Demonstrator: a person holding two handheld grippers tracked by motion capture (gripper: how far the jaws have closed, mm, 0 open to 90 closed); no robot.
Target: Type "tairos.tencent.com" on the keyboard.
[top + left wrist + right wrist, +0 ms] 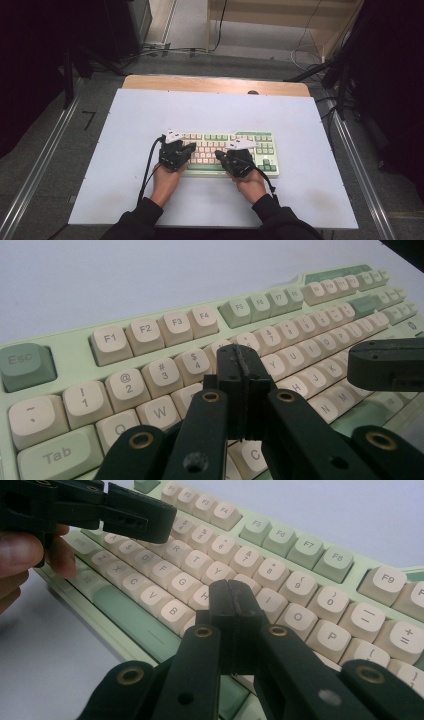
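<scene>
A mint-green keyboard (pixel 235 147) with cream keys lies in the middle of a pale blue mat (pixel 150 115). My left gripper (pixel 192 146) hovers over the keyboard's left half, and its jaws are pressed together with nothing between them. In the left gripper view its tip (pixel 242 360) sits just above the keys near the 4 and 5 row of the keyboard (pixel 150 330). My right gripper (pixel 219 153) is shut too, empty, over the middle letters. Its tip (pixel 232 597) hangs above the H and J area of the keyboard (pixel 310 550). The two tips point toward each other, a short gap apart.
The mat covers a wooden table (pixel 215 82) whose back edge shows. Metal rails (pixel 40 165) run along both sides. Cables and a wooden frame (pixel 280 20) lie on the floor behind. Bare mat surrounds the keyboard on all sides.
</scene>
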